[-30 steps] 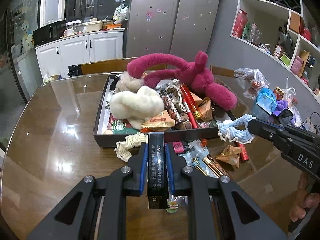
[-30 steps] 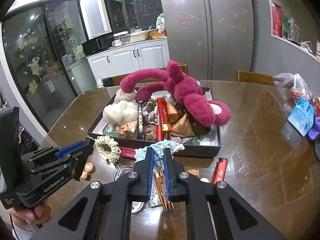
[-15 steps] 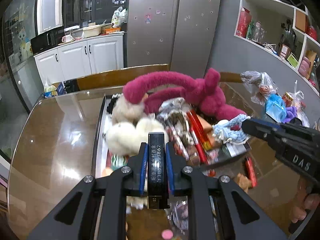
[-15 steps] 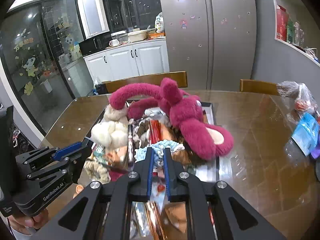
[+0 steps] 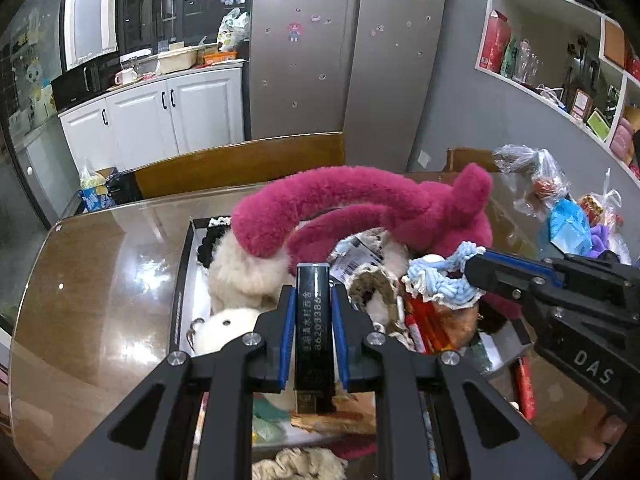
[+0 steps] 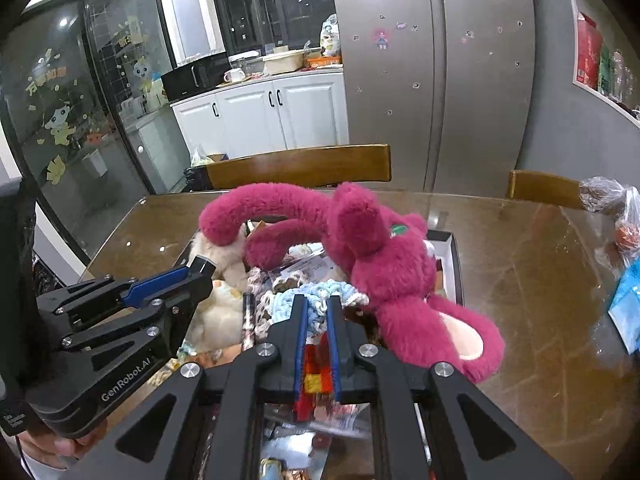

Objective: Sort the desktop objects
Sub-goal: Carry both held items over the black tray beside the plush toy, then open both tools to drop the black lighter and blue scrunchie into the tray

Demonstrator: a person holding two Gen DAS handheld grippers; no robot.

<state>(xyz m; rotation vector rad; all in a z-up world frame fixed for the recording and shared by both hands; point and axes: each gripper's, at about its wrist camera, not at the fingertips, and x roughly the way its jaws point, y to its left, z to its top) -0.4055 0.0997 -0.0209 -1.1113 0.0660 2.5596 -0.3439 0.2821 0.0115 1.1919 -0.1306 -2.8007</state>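
A kitchen with white cabinets and a steel refrigerator [image 5: 348, 48] dotted with magnets lies behind a glossy brown bench [image 5: 96, 280], where a dark shallow box [image 5: 182, 292] sits toward the far edge, heaped with soft toys and packets. A magenta plush [image 6: 384, 264] sprawls over the heap, beside cream fluffy toys [image 5: 240, 276]. The left tongs [image 5: 313, 312] are clamped on a black lighter [image 5: 314, 320] held upright above the box, printed with white Chinese characters and the digits 86203386. The right tongs [image 6: 317, 316] pinch a light-blue knitted rope ring [image 6: 316, 292] over the box's middle. Their housings read "DAS" in the left view and "GenRobot.AI" in the right view.
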